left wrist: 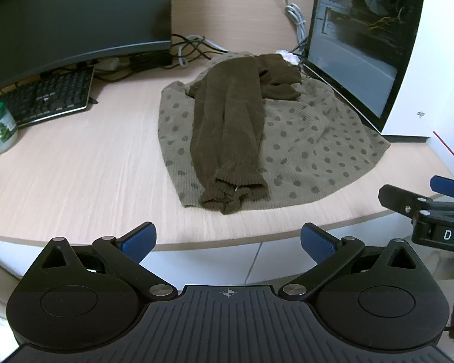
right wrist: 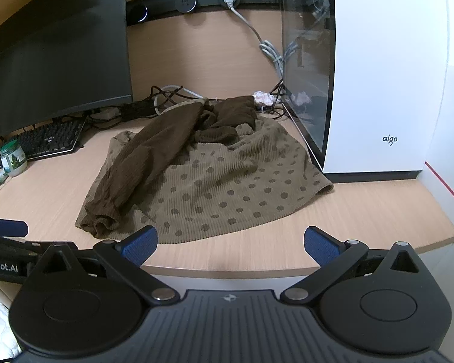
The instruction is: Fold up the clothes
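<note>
Left wrist view shows the left hand-held gripper (left wrist: 227, 243) and right hand-held gripper (right wrist: 230, 245) both spread wide and empty at the pale wooden tabletop (left wrist: 75, 181) edge, beyond them the dotted olive corduroy garment (left wrist: 311, 148) lying flat with dark brown sleeves (left wrist: 227, 127) folded across it.

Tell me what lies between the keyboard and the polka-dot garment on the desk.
Only bare desk separates the keyboard from the polka-dot garment; the left wrist view shows that best.

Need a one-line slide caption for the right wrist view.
Open right gripper facing polka-dot garment on desk.
</note>
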